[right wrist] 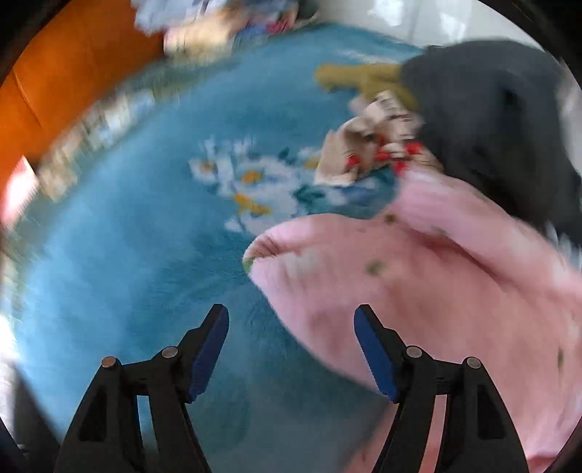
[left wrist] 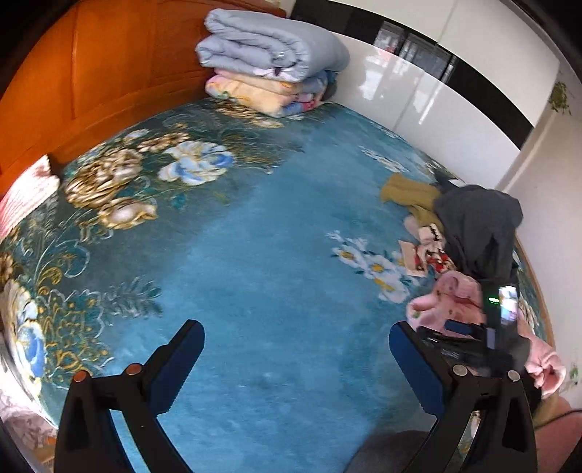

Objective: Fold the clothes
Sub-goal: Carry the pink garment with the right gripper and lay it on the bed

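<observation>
The right wrist view was smeared by motion: the folded bedding (right wrist: 203, 32) at the headboard (right wrist: 72, 72) showed only as streaks, and the flower print (right wrist: 251, 182) on the bed cover (right wrist: 127, 254) lost its outlines. The pink garment (right wrist: 454, 291) ran off the right and lower edges. In the left wrist view, the right tool (left wrist: 473, 338) covered part of the pink garment (left wrist: 451, 294), and the dark garment (left wrist: 476, 225) hid the patterned cloth (left wrist: 425, 251) beneath it. The mustard garment (left wrist: 407, 193) was partly buried.
</observation>
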Tool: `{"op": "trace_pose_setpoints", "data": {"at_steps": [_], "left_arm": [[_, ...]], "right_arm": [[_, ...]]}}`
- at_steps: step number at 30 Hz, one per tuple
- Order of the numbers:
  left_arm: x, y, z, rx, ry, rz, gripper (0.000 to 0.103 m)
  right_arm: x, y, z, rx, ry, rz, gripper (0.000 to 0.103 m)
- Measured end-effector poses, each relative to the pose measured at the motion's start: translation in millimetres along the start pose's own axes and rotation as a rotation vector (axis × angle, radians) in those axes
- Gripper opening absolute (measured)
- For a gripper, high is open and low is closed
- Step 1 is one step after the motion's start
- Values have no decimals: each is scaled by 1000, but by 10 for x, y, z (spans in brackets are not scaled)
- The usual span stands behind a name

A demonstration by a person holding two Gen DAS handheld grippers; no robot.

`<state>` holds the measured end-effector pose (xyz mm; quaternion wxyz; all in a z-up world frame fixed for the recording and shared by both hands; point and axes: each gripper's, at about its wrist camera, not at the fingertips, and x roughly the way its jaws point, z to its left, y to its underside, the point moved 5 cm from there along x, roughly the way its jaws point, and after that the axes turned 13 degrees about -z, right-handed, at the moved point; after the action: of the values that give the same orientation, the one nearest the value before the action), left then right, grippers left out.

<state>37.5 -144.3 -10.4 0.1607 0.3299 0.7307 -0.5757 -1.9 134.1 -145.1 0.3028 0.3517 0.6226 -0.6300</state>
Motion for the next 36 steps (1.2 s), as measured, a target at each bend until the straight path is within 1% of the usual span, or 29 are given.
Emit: {"op": "trace_pose_setpoints", "data": {"at_steps": [1, 2, 3, 4, 5, 6, 7, 8, 11, 14, 15, 17, 19, 20, 21, 22, 25, 27, 28, 30, 32, 33, 35, 36], "left_arm": [[-12, 5, 74, -11, -6, -1, 103], [-23, 9, 145, -26, -10, -3, 103], [-29, 14, 197, -38, -10, -4, 103], [-36, 19, 247, -49, -10, -5, 103], [-40, 23, 278, -59, -3, -5, 103], [-45, 26, 308, -69, 4, -4, 103], [-54, 29, 324, -76, 16, -3, 103], [-60, 32, 329, -86, 31, 0, 103], [-76, 38, 355, -118, 69, 9, 103], [-132, 23, 466, -170, 85, 3, 103], [-154, 15, 512, -188, 86, 0, 103], [-216, -12, 636, -233, 82, -9, 103], [-308, -47, 814, -282, 78, -30, 103], [-354, -65, 903, -306, 76, -41, 103], [-402, -81, 994, -329, 72, -52, 103], [-464, -87, 1108, -338, 54, -65, 103], [-588, -60, 1393, -366, 9, -82, 103], [-635, 14, 1590, -405, -13, -75, 103], [-643, 56, 1657, -420, -19, -69, 103], [-642, 133, 1762, -439, -36, -56, 103], [-605, 201, 1813, -440, -50, -39, 103], [-566, 225, 1815, -441, -49, -27, 103], [-485, 257, 1788, -438, -42, -8, 103], [-443, 266, 1763, -435, -37, 0, 103]], "right_arm": [[149, -17, 57, -30, 28, 27, 72], [243, -24, 15, -28, 66, 53, 72], [330, -31, -28, -26, 102, 78, 58], [352, -38, -78, -22, 130, 92, 38], [335, -55, -139, -4, 143, 95, 30], [246, -92, -236, 53, 133, 84, 18], [116, -135, -297, 100, 107, 64, 16], [-21, -181, -354, 143, 81, 43, 15], [-587, -413, -375, 161, -19, -62, 14], [-1335, -779, -183, 71, -95, -189, 14], [-1574, -912, -72, 37, -124, -230, 14], [-2055, -1205, 267, -36, -227, -323, 14], [-2264, -1421, 544, -63, -317, -363, 14], [-2316, -1533, 718, -55, -385, -374, 14], [-2343, -1629, 953, -42, -483, -380, 14], [-2365, -1718, 1184, -31, -576, -382, 14], [-2181, -1809, 1851, -83, -699, -318, 14], [-1750, -1756, 2350, -129, -689, -214, 14], [-1593, -1660, 2482, -138, -689, -166, 15], [-1227, -1437, 2794, -164, -647, -64, 18], [-1042, -1203, 2886, -159, -647, -6, 22], [-1017, -1114, 2904, -147, -671, 9, 24], [-987, -1015, 2841, -133, -707, 8, 37], [-1058, -977, 2734, -119, -716, -5, 47]]}}
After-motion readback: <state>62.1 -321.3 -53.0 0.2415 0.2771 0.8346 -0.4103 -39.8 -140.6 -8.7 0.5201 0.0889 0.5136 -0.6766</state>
